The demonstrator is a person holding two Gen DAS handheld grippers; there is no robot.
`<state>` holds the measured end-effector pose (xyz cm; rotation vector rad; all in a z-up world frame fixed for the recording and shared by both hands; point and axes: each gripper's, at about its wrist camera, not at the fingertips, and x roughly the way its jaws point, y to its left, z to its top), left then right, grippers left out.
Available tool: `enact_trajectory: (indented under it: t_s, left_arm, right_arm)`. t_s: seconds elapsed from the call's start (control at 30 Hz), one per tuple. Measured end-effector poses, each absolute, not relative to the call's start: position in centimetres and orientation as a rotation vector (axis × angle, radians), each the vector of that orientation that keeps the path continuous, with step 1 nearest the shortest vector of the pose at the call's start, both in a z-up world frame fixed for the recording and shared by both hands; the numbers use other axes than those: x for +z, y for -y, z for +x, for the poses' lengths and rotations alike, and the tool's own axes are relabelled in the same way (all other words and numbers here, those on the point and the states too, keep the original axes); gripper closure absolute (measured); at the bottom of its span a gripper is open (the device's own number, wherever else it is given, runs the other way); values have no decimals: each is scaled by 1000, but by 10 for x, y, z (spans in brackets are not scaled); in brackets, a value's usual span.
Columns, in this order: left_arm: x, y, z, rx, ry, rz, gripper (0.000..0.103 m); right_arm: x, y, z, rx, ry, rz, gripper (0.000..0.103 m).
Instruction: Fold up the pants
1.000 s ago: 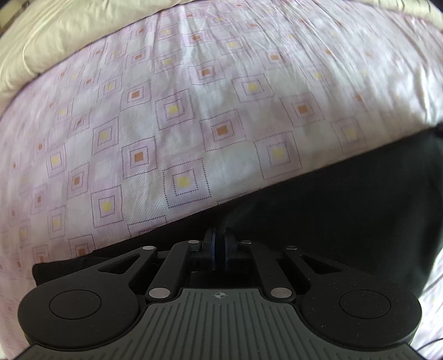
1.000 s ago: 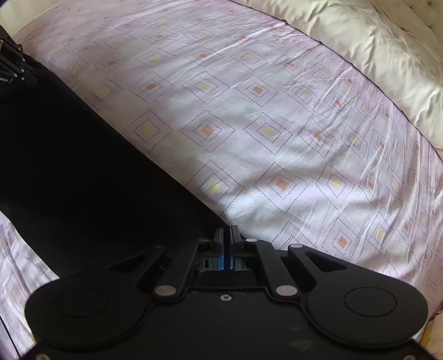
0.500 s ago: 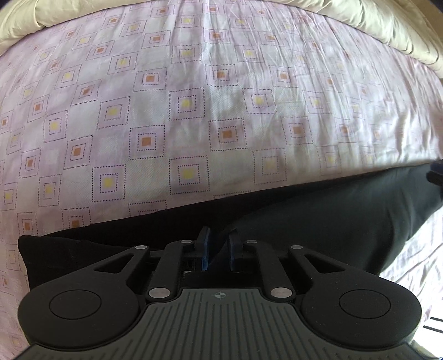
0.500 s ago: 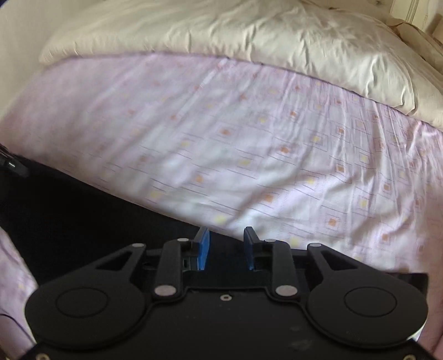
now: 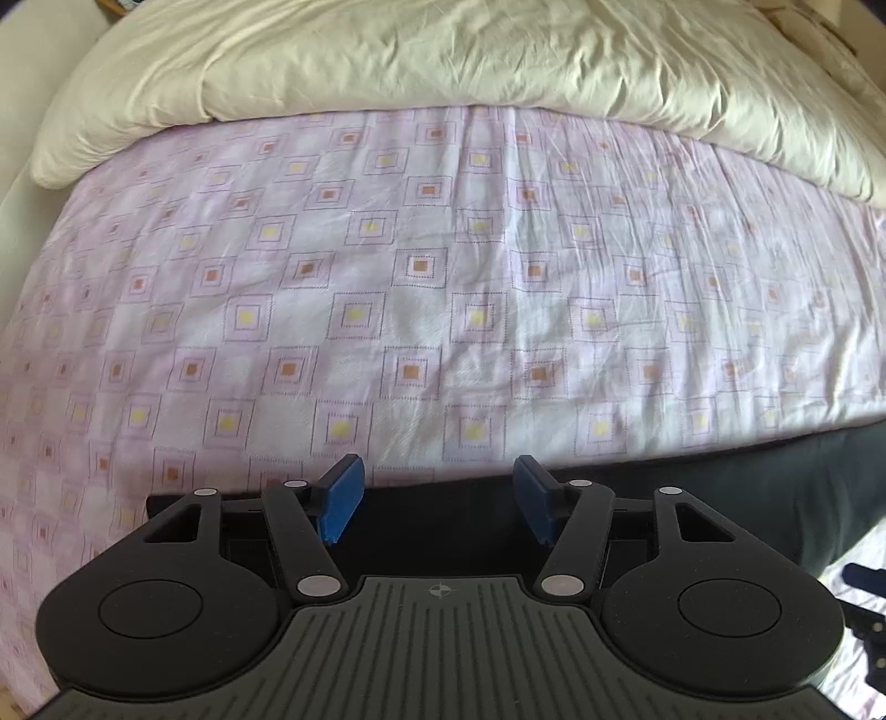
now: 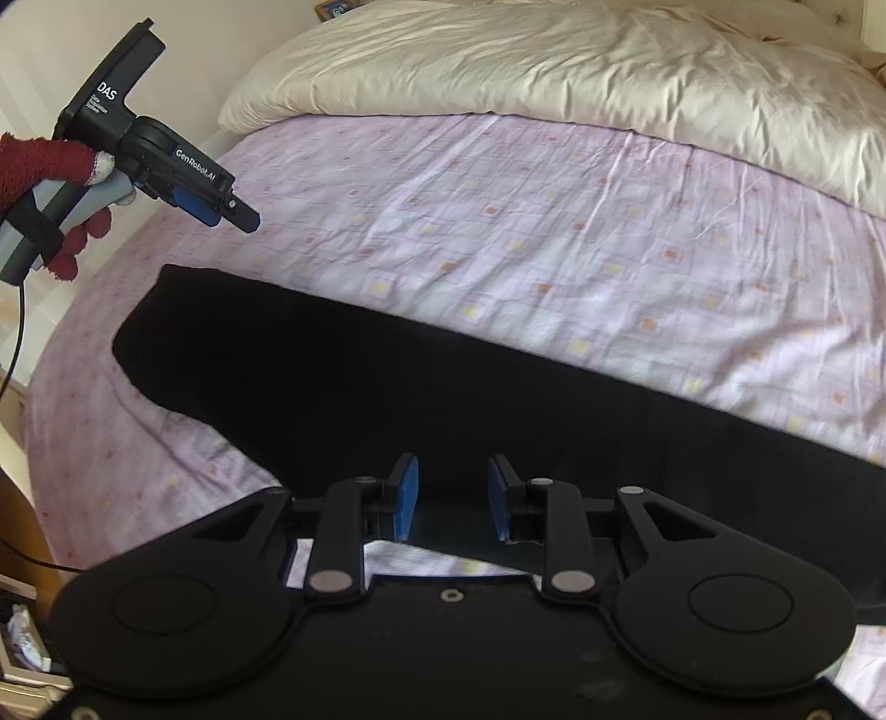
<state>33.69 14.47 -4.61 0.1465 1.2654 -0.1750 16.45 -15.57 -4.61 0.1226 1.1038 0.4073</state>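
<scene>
The black pants [image 6: 387, 382] lie flat as a long folded strip across the pink patterned bedsheet [image 6: 554, 221]. In the left wrist view they show as a dark band [image 5: 775, 487] at the lower right. My left gripper [image 5: 437, 498] is open and empty, raised above the pants' near edge. It also shows in the right wrist view [image 6: 221, 210], held in a red-gloved hand, up in the air above the strip's left end. My right gripper [image 6: 451, 493] is open and empty, above the middle of the pants.
A cream duvet [image 5: 443, 55] is bunched along the far side of the bed. The bed's left edge and a white wall [image 6: 55, 50] show at the left. A wooden floor strip and clutter [image 6: 22, 637] lie at the lower left.
Both grippers were shut on the pants, then opened and let go. Both have lifted up and back, and the pants now lie flat on the bed.
</scene>
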Motion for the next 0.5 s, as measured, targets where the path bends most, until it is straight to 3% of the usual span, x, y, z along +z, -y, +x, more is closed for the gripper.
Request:
enact_trajectory:
  t_s: [0.5]
  left_arm:
    - [-85, -138, 225, -343, -1186, 258, 45]
  right_arm:
    - [-69, 83, 124, 343, -1231, 230, 70]
